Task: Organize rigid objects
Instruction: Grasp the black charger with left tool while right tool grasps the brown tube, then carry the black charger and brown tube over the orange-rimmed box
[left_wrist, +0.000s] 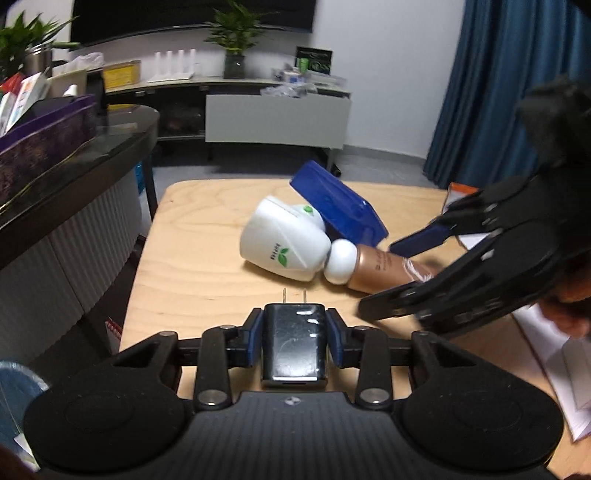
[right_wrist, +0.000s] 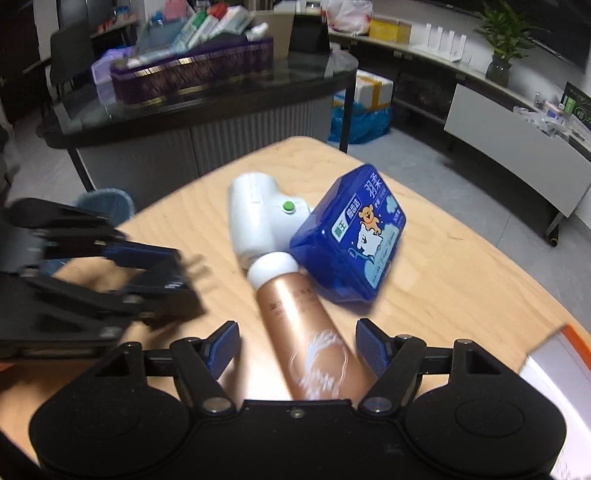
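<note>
My left gripper is shut on a black plug charger, prongs pointing forward, just above the wooden table. My right gripper is open, its blue pads either side of a rose-gold bottle with a white cap, lying on the table. The bottle's cap touches a white device with a green button. A blue tissue pack leans on that device. In the left view the right gripper reaches in from the right around the bottle.
A dark counter with a purple box stands beyond the table's left side. Papers and an orange-edged item lie at the table's right. A blue bin sits on the floor by the left edge.
</note>
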